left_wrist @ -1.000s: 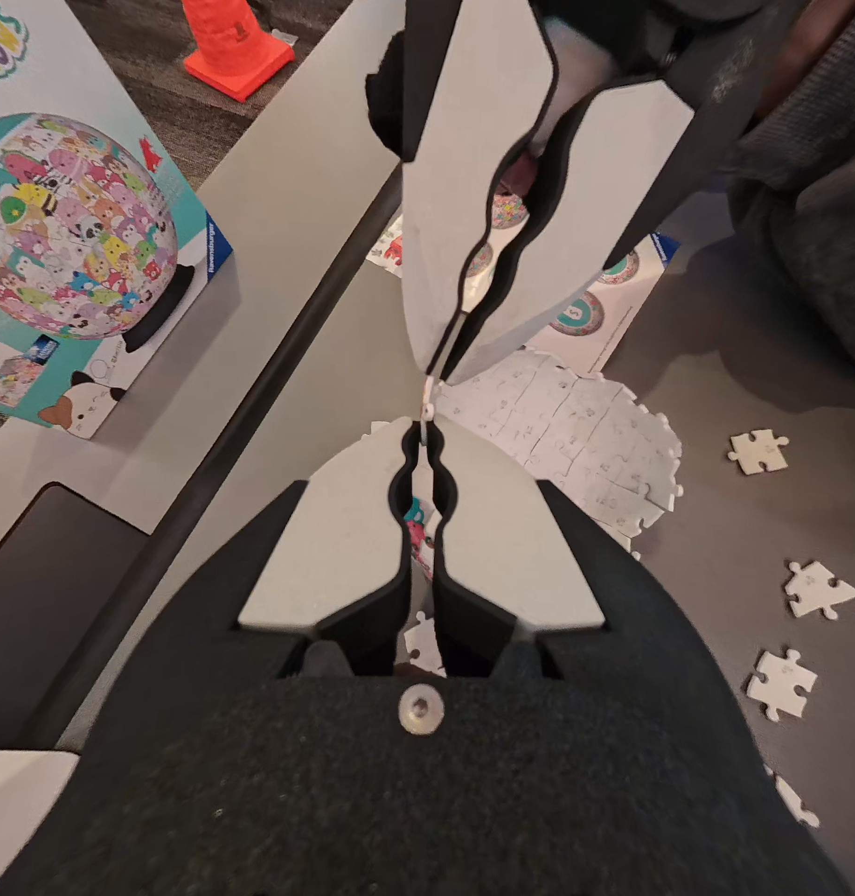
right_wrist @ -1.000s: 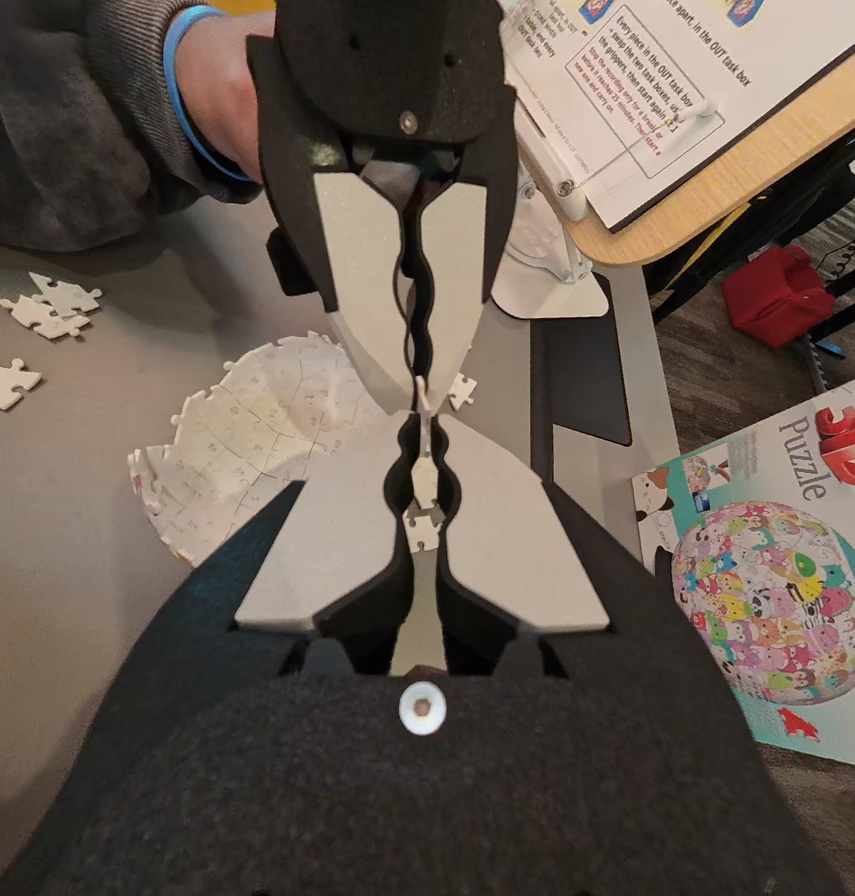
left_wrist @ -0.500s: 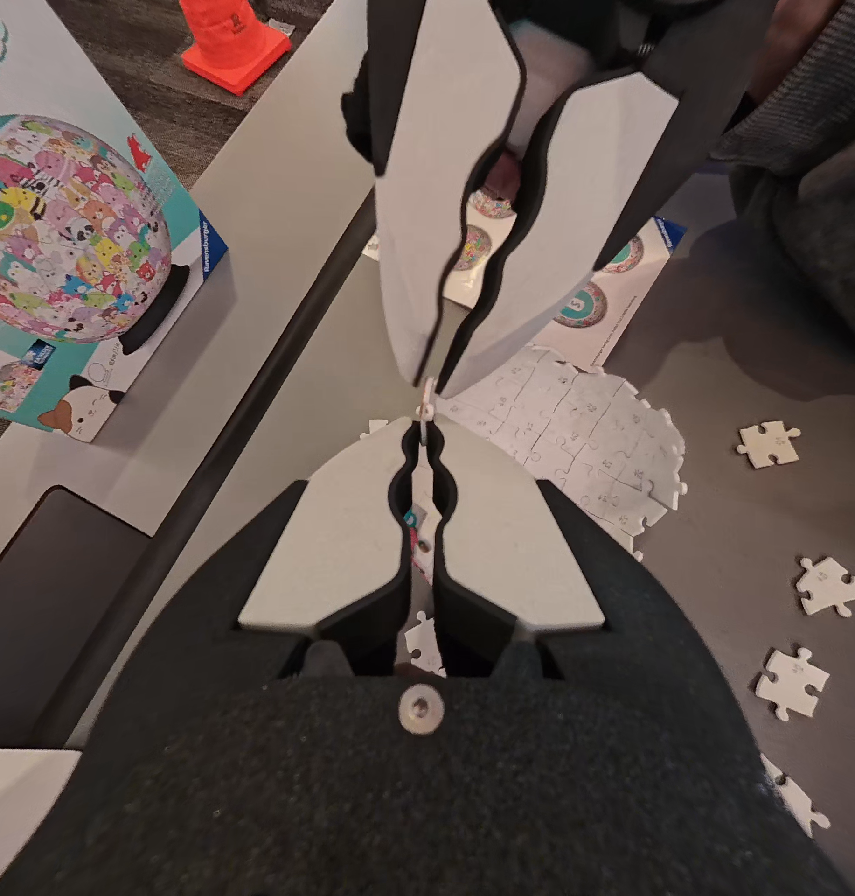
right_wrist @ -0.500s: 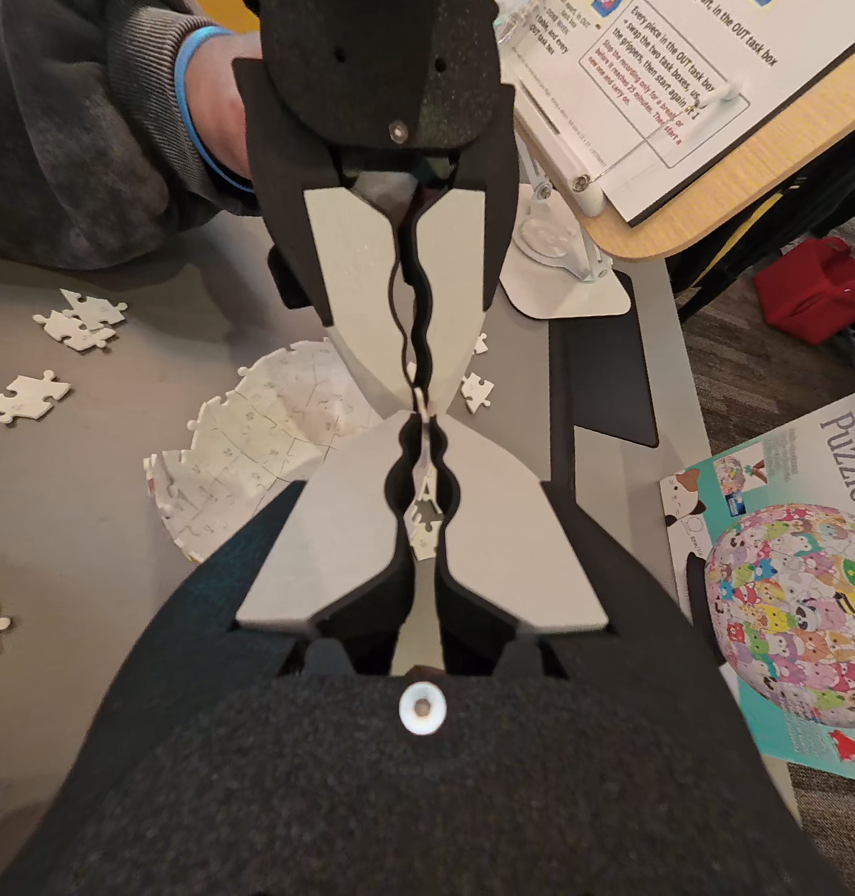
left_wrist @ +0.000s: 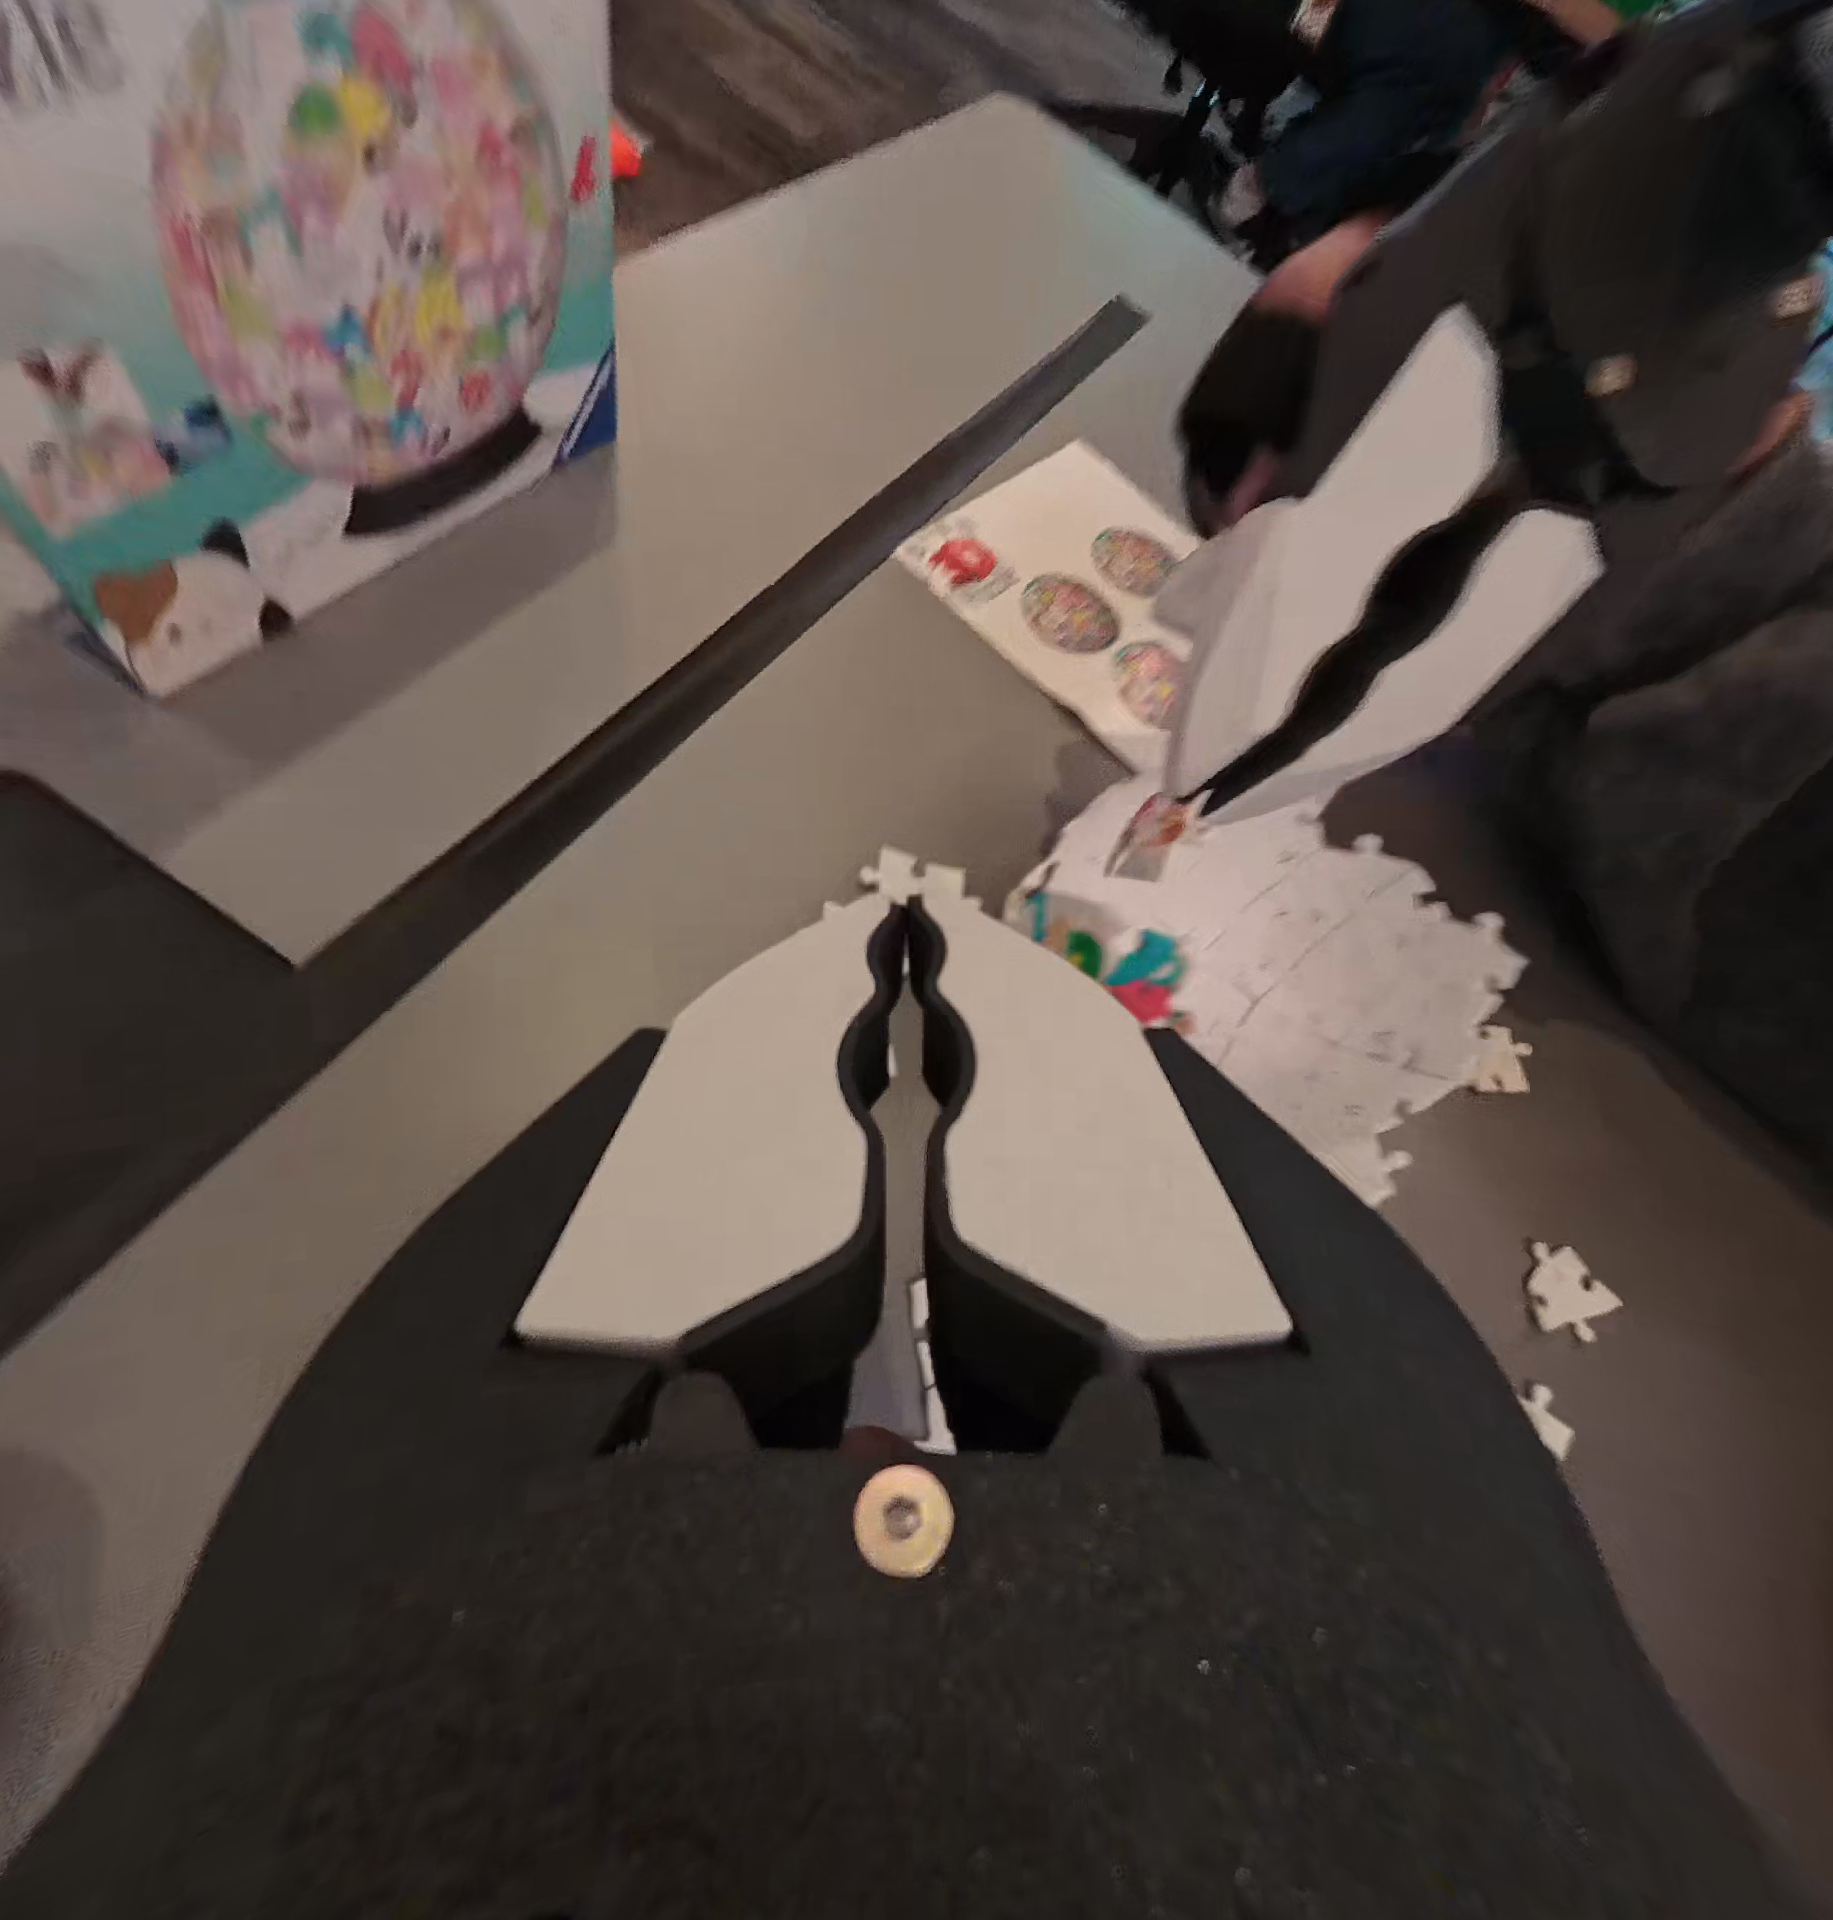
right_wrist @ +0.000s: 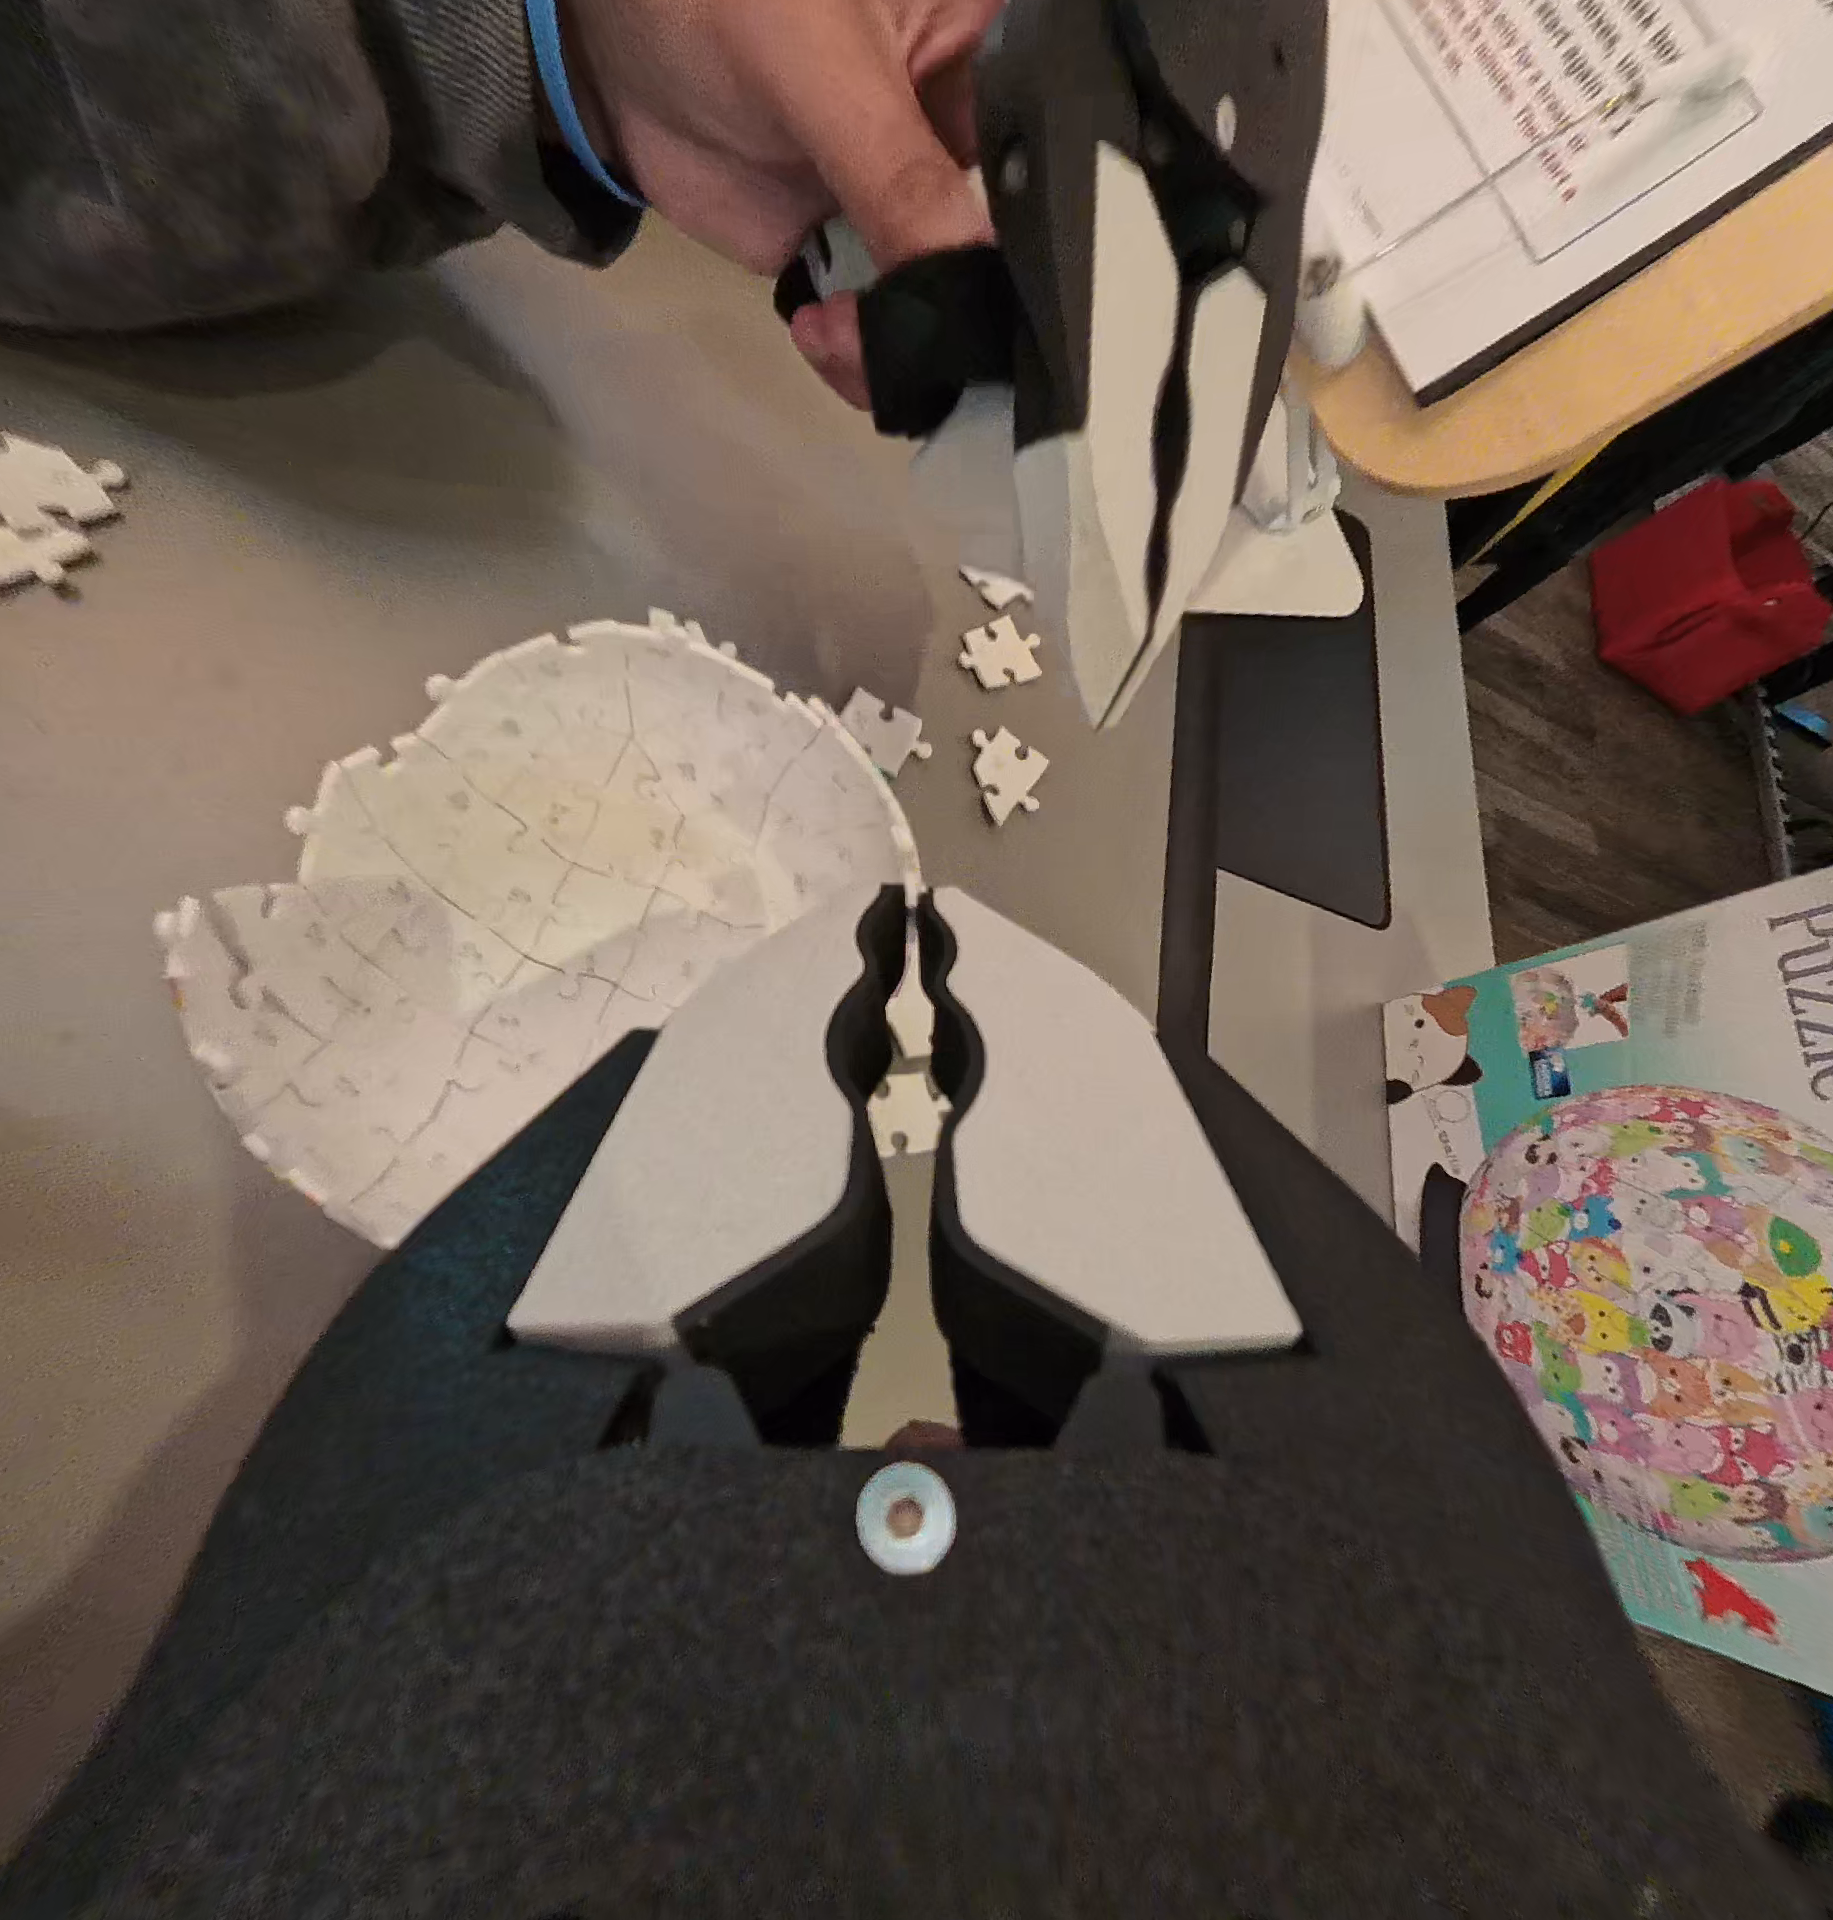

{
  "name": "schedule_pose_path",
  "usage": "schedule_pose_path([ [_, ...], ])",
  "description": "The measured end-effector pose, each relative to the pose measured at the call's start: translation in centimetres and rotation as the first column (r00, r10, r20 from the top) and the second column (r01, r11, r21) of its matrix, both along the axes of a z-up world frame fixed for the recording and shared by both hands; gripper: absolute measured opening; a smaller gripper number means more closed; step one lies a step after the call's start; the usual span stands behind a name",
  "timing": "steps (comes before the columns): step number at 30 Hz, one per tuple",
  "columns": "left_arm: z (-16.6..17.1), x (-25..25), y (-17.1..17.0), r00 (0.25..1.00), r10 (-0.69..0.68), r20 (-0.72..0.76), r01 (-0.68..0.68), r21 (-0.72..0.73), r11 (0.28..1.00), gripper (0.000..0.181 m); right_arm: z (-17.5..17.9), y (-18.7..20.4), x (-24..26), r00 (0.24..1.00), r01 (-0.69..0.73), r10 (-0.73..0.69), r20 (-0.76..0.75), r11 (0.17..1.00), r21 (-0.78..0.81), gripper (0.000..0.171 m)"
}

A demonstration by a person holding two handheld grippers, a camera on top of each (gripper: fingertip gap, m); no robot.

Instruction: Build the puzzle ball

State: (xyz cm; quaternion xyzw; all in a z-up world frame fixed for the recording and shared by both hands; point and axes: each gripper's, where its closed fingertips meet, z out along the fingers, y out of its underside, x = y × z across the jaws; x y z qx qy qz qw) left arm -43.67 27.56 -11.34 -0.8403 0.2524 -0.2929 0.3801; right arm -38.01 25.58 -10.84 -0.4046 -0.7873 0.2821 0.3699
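Left wrist view: the left gripper [left_wrist: 907,914] is closed and empty; the right gripper [left_wrist: 1192,800] pinches a colourful puzzle piece [left_wrist: 1151,831] above the half-built puzzle ball [left_wrist: 1307,966] on the counter [left_wrist: 683,852].

Right wrist view: the piece shows only edge-on, a white sliver between the tips; the shell's white inside faces up.

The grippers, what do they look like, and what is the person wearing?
Each gripper, left and right, has a black textured body with a round metal screw, and two pale grey fingers with wavy black inner edges. The person wears a grey sleeve and a blue wristband.

White half-built puzzle ball shell [right_wrist: 538,914] — concave side up, loose pieces [right_wrist: 1000,717] beside
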Motion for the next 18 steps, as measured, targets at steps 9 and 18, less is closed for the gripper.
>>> schedule_pose_path([
  [9,-4.9,3.7,1.1,0.993,-0.112,0.046,0.117,-0.116,0.986,0.000,-0.7,0.6,-0.5,1.000,0.003,-0.001,-0.030,0.998,0.061,0.002],
  [18,-5.5,3.8,1.0,0.990,-0.133,0.055,0.140,-0.144,0.980,0.000,-1.0,0.6,-0.9,0.998,-0.009,0.013,-0.065,0.999,0.051,0.002],
])
